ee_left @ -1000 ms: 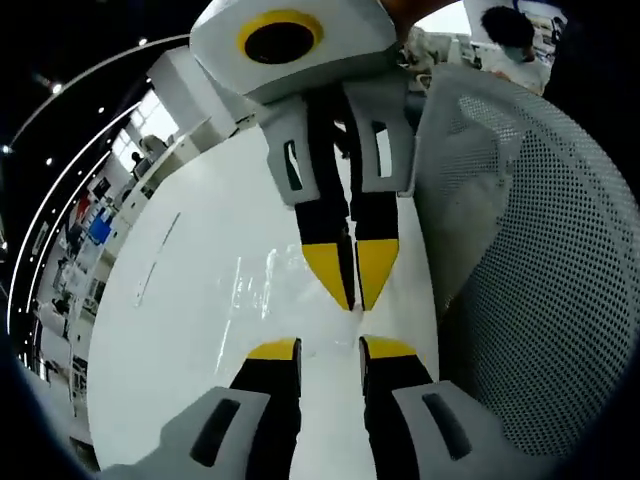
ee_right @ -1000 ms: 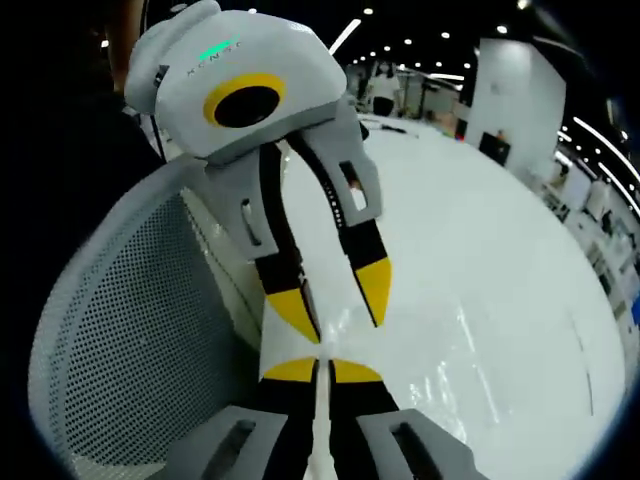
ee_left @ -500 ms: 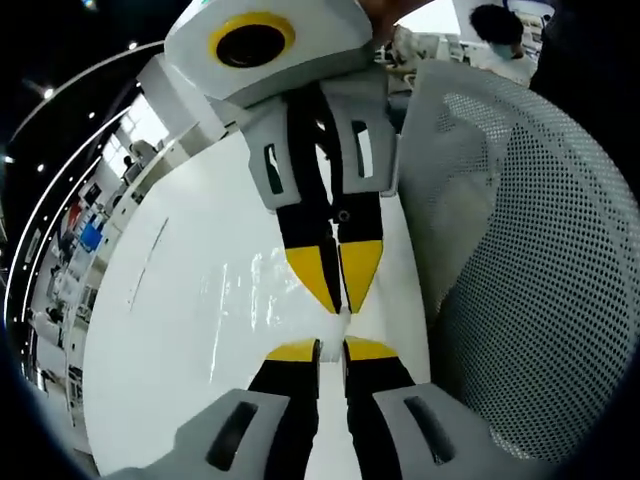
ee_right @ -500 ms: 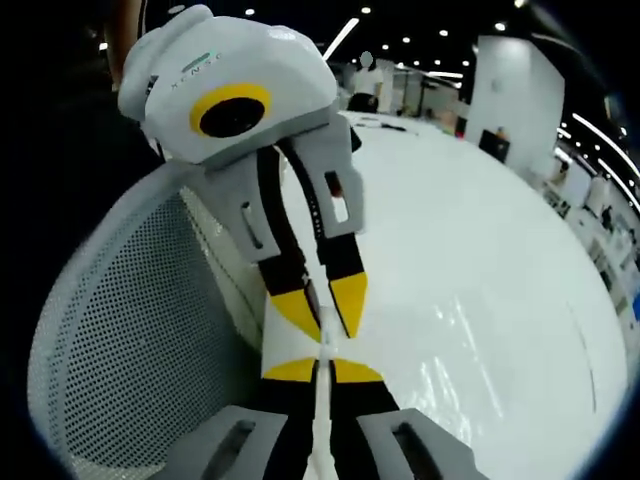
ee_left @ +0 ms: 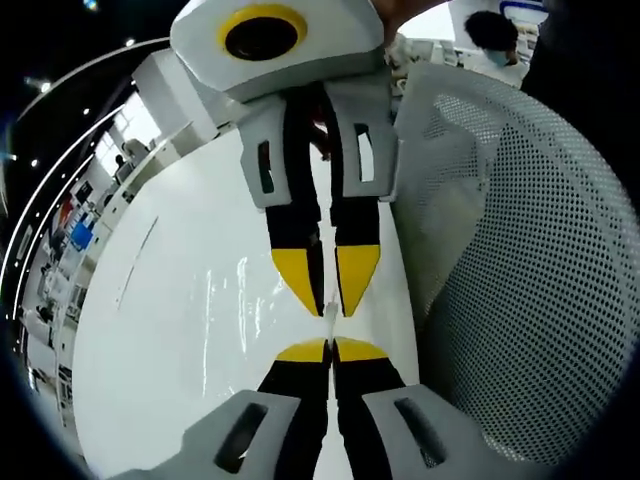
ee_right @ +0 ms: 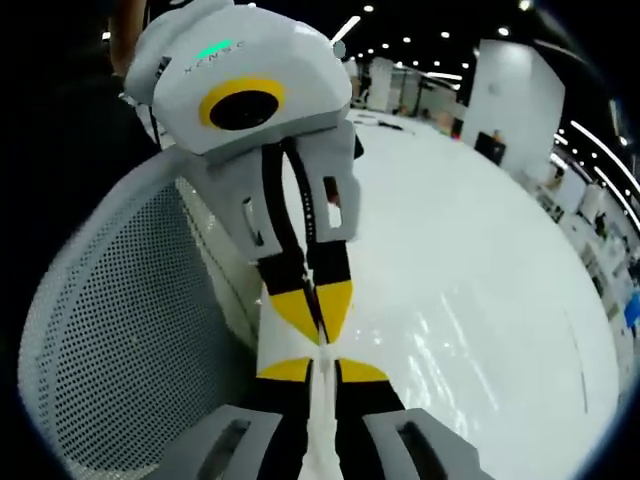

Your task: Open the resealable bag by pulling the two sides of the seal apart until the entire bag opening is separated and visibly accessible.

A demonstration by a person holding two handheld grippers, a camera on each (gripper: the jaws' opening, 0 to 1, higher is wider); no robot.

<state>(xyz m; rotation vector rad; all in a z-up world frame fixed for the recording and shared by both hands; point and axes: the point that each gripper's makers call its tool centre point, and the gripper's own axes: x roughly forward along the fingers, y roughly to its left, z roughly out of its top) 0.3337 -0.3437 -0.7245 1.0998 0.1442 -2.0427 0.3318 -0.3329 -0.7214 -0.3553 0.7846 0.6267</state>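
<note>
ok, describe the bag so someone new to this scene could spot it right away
Start at the big white table, beside the grey mesh chair back. Where the left gripper and right gripper meet tip to tip, the resealable bag spreads over the tabletop. It is clear film, visible mainly as glossy wrinkled glare, its edge pinched between yellow tips.

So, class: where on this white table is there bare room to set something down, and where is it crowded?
Bare: the white table beyond the clear bag, toward its far edge. Crowded: beside the mesh chair back, where the left claw and right claw meet tip to tip on the bag's edge.
</note>
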